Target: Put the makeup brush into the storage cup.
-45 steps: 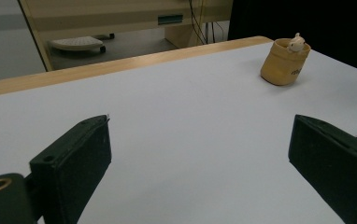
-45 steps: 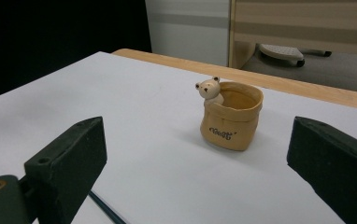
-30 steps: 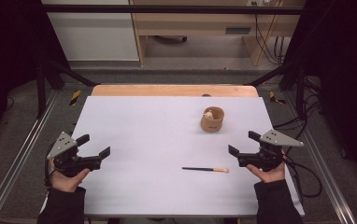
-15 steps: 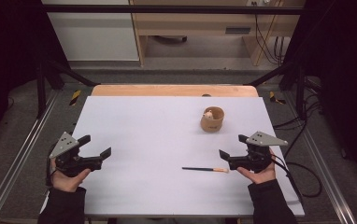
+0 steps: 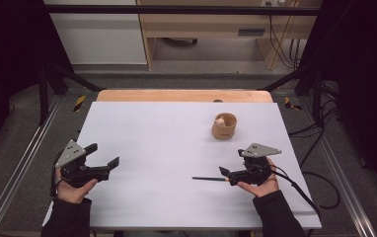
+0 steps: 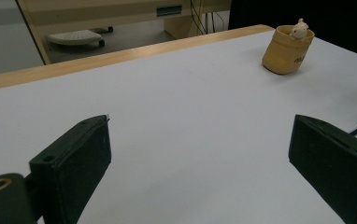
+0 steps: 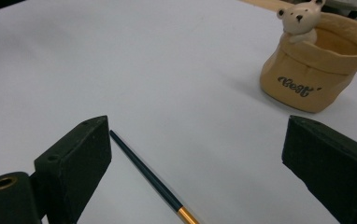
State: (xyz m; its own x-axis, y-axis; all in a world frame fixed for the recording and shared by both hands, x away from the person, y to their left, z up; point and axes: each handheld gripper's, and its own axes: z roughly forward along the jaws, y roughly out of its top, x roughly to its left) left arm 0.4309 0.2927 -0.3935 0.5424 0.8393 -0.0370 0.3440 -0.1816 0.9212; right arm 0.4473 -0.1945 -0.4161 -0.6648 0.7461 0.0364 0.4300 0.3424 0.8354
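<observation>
- The left gripper [image 5: 100,157] sits at the near left of the white table [image 5: 152,148], jaws wide apart and holding nothing
- The right gripper [image 5: 231,172] sits at the near right, jaws apart around the gold-banded end of a thin dark brush [image 7: 149,178], which lies flat
- A tan pot [image 5: 224,126] with a small bear figure [image 7: 300,19] on its rim stands farther back, right of centre

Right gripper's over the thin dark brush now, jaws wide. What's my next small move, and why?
Probably lower the right gripper and close on the thin dark brush with the gold ferrule. It lies flat on the white table, running between the open jaws, nearer one of them. The tan bear pot stands apart, so nothing blocks the pinch.
</observation>
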